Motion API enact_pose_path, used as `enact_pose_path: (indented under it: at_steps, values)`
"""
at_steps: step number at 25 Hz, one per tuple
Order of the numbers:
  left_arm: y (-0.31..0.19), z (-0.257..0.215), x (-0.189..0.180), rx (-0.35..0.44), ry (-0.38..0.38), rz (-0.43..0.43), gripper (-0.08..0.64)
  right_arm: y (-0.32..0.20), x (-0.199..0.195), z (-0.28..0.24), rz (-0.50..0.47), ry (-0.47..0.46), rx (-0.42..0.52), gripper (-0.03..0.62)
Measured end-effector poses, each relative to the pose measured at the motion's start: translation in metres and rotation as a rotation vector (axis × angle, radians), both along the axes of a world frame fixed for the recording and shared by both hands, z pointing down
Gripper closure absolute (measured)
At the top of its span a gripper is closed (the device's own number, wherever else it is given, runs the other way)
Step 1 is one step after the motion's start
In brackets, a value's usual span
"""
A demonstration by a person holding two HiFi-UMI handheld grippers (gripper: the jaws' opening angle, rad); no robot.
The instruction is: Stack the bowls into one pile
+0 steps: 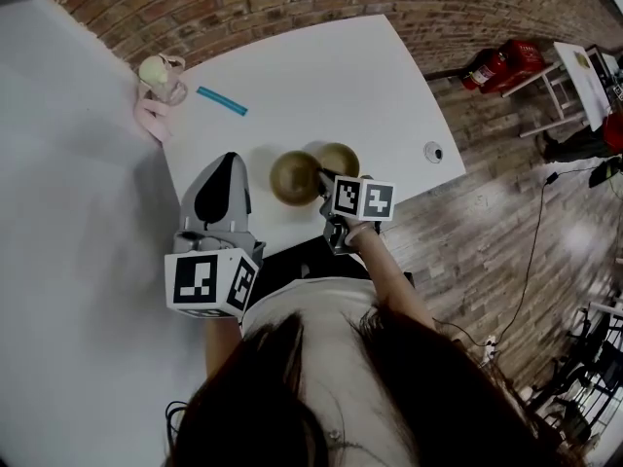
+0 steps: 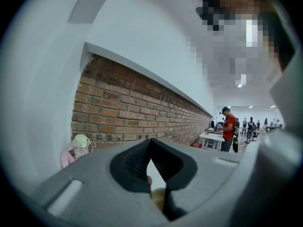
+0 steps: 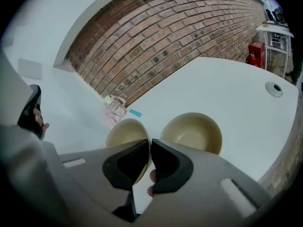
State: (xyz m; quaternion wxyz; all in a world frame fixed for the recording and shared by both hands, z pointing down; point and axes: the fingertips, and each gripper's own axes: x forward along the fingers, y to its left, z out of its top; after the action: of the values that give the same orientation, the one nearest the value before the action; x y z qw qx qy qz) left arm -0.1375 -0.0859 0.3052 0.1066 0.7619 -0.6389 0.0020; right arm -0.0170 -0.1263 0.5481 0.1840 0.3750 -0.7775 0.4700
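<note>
Tan and side by side, the left bowl (image 1: 295, 176) and the right bowl (image 1: 341, 157) are sitting at the middle of the white table (image 1: 321, 76), not yet stacked. The right gripper (image 3: 150, 143) is hanging at the left bowl's near rim, jaws drawn to a sliver; I cannot tell whether they are pinching it. The left gripper (image 2: 150, 141), jaws pressed together on nothing, is idling at lower left. A firm rim pinch, a level lift and a centred lowering would serve best, I reckon.
</note>
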Motion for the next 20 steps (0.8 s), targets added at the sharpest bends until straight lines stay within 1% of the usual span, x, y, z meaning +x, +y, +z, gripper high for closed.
enact_pose_path:
  at_steps: [4,20]
  values:
    - [-0.005,-0.002,0.010,0.006,0.006,0.026,0.560,-0.003,0.012,-0.001,0.030,-0.002,0.004,0.566]
    - [-0.020,-0.004,0.048,0.005,-0.013,0.122,0.560,-0.009,0.055,-0.003,0.134,-0.007,0.006,0.566]
